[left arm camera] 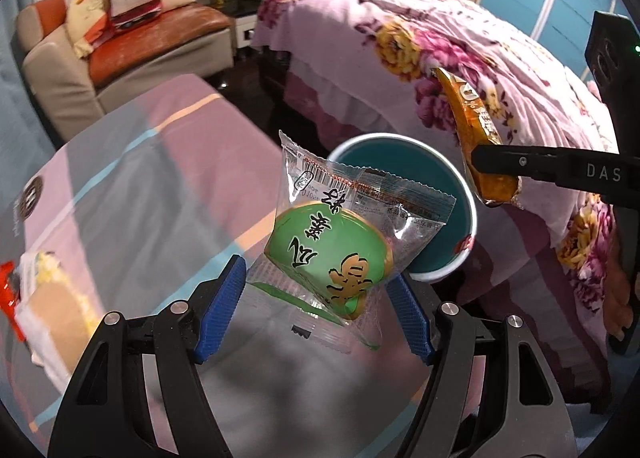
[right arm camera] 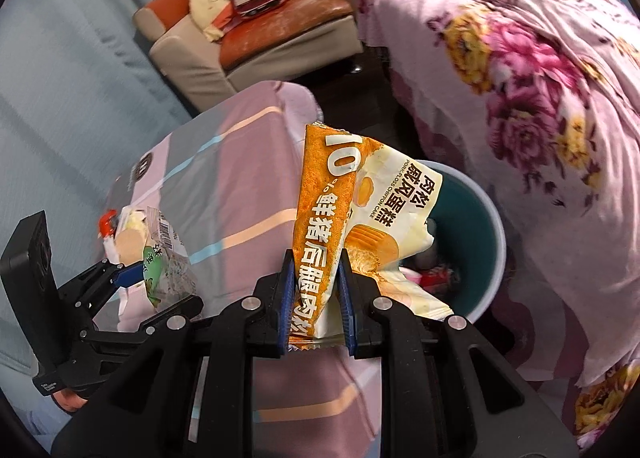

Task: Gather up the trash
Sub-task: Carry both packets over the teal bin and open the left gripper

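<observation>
My left gripper (left arm camera: 316, 286) is shut on a clear wrapper with a green pastry (left arm camera: 332, 250), held in the air by its blue pads. Just behind it stands a bin with a white rim (left arm camera: 400, 138) and a teal inside. My right gripper (right arm camera: 316, 278) is shut on an orange and cream cake wrapper (right arm camera: 320, 218), which stands up in front of the bin (right arm camera: 492, 234). Some trash lies in the bin's bottom. In the left wrist view the right gripper (left arm camera: 492, 164) comes in from the right with the orange wrapper (left arm camera: 468, 114). The right wrist view shows the left gripper (right arm camera: 136, 274) at the lower left.
A striped pink and grey sheet (left arm camera: 140, 186) covers the surface below; more wrappers (left arm camera: 40, 294) lie on its left side. A bed with a floral cover (left arm camera: 460, 58) rises to the right of the bin. An armchair with cushions (left arm camera: 132, 38) stands at the back.
</observation>
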`<action>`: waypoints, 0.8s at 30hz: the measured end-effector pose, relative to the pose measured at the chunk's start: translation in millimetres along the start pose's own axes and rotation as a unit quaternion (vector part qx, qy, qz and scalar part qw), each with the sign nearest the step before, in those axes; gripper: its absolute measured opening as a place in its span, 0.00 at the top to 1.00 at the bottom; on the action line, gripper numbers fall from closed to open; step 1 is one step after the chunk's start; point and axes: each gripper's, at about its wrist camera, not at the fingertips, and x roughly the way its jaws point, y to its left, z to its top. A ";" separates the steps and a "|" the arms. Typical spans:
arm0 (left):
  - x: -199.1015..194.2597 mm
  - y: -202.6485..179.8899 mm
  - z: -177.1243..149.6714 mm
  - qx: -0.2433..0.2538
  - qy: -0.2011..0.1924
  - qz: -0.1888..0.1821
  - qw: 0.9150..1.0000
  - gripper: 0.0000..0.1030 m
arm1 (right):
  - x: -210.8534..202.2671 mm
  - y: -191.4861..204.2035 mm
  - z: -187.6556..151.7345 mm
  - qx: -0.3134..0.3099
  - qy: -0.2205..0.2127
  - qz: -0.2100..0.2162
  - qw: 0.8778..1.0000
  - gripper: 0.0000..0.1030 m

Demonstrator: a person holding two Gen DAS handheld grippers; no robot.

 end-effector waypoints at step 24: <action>80.2 -64.2 46.9 0.039 0.045 -0.038 0.997 0.27 | 4.5 -71.1 19.7 0.037 0.000 -0.021 0.999 0.81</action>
